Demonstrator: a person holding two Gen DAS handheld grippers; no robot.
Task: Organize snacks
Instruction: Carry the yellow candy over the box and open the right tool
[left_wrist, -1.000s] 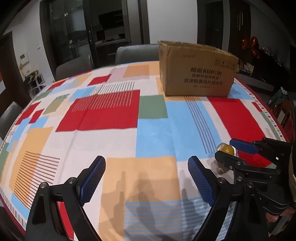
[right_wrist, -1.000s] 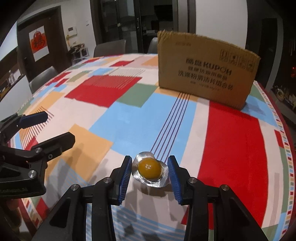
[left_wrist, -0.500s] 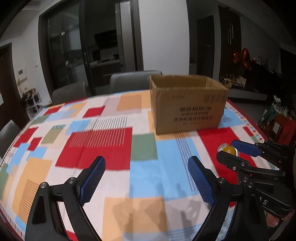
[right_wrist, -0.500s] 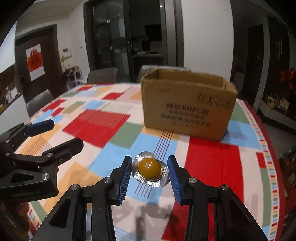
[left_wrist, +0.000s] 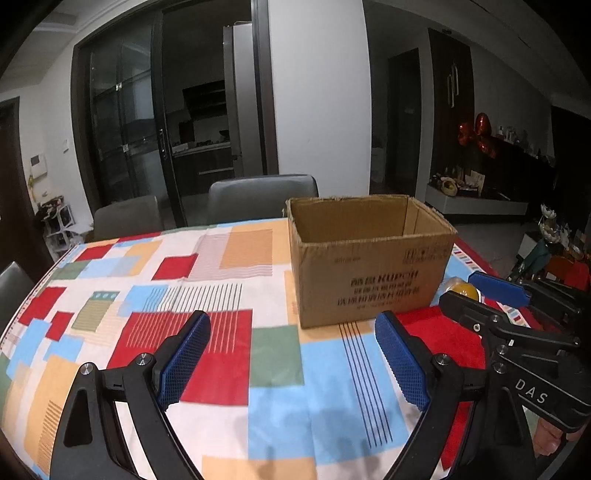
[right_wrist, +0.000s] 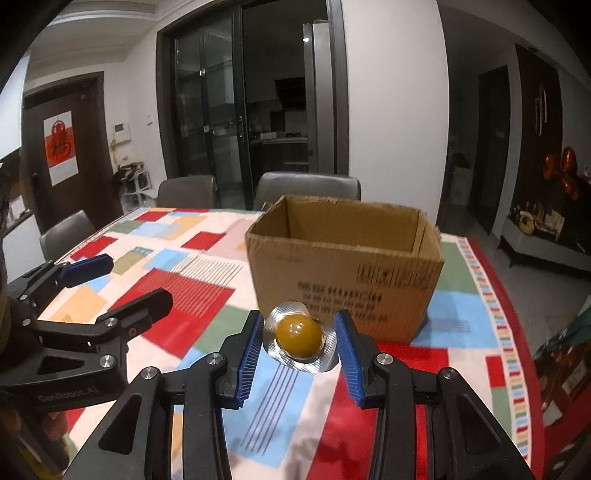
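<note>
The right gripper (right_wrist: 298, 338) has its jaws partly closed on a snack (right_wrist: 298, 336). Both blue ribbed pads (right_wrist: 248, 353) press the foil rim from either side. The snack is held above the tablecloth (right_wrist: 207, 295), in front of the near wall of the box (right_wrist: 343, 280).

The left gripper (left_wrist: 291, 354) has its jaws wide apart. Nothing sits between them, and the pads touch nothing.

The snack is a glossy amber dome under clear plastic. It is seated in a crinkled, embossed silver foil tray of rounded outline.

The box is brown corrugated cardboard, rectangular, with the top open and dark print on its near face. It rests on the tablecloth at the far right of the table.

The tablecloth is a flat weave printed with red, blue, orange, green and white rectangles and thin stripe groups.

Both gripper frames are black, with silver pivot screws.
</note>
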